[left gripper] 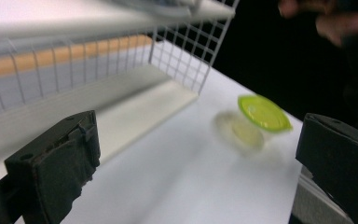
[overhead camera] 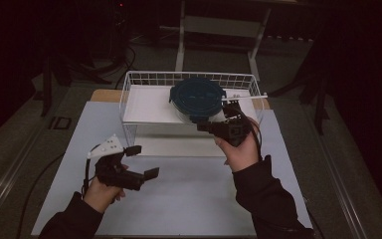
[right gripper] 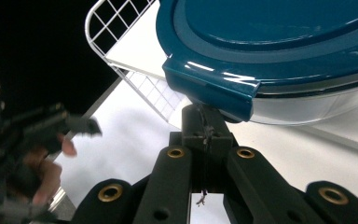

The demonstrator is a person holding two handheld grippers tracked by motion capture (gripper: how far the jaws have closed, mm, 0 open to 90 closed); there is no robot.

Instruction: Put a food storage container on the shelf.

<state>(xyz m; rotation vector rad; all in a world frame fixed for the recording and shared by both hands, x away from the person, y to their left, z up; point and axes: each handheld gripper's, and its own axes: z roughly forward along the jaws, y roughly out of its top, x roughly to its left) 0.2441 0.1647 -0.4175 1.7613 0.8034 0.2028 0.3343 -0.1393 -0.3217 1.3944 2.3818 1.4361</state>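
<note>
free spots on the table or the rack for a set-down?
The table is bare between the two forearms, in front of the wire rack. The rack's shelf is open left of the blue-lidded container. It is crowded at the rack's right end, with the container and the right gripper. A small green-lidded cup sits near the table's edge.

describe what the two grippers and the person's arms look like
Both grippers are black, each with two blocky jaws. The left gripper carries a grey three-cornered plate with small dots; a dark cable trails from it. The right gripper shows brass-ringed pivots on its linkage. Both sleeves are dark.
</note>
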